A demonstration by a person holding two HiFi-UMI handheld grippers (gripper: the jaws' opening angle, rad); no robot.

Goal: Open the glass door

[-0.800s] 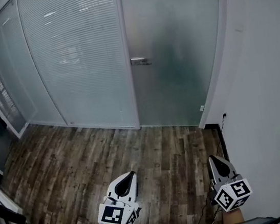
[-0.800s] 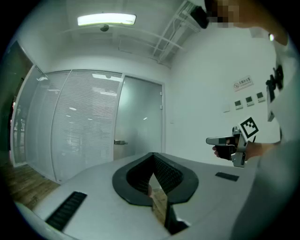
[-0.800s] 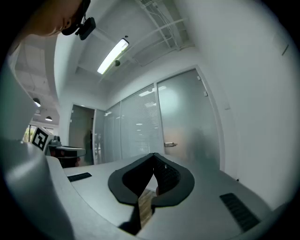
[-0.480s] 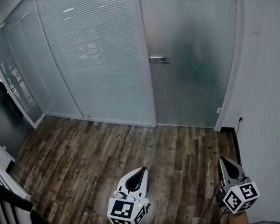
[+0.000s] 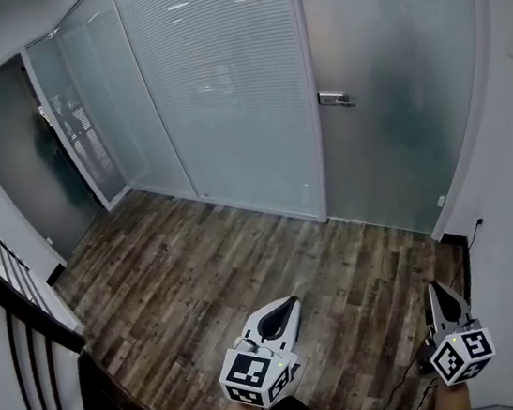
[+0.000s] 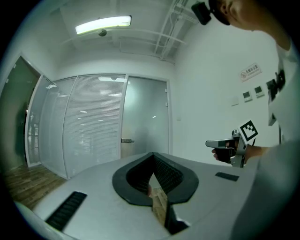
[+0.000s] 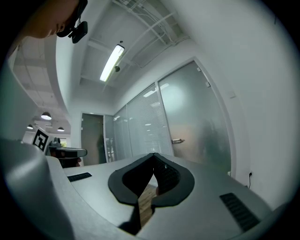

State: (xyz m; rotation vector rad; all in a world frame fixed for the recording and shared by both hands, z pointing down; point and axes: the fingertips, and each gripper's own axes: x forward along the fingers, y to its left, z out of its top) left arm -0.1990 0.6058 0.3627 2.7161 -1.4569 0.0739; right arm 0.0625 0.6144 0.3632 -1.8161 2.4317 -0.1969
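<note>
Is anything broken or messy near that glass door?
No, nothing looks wrong. The frosted glass door is shut and whole, its handle sits straight, and the wooden floor shows no spill. The left gripper and right gripper are well short of it, jaws together with nothing in them.

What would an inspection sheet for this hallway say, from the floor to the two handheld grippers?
Surface: dark wood plank floor.
Job's things: frosted glass door closed; its metal lever handle untouched.
Clutter: nothing seen.
Grippers: left gripper and right gripper both shut, empty, well short of the door.
Cables: thin black cable hanging from a wall socket beside the door.
Surroundings: glass partition with white blinds; black stair railing at left.
</note>
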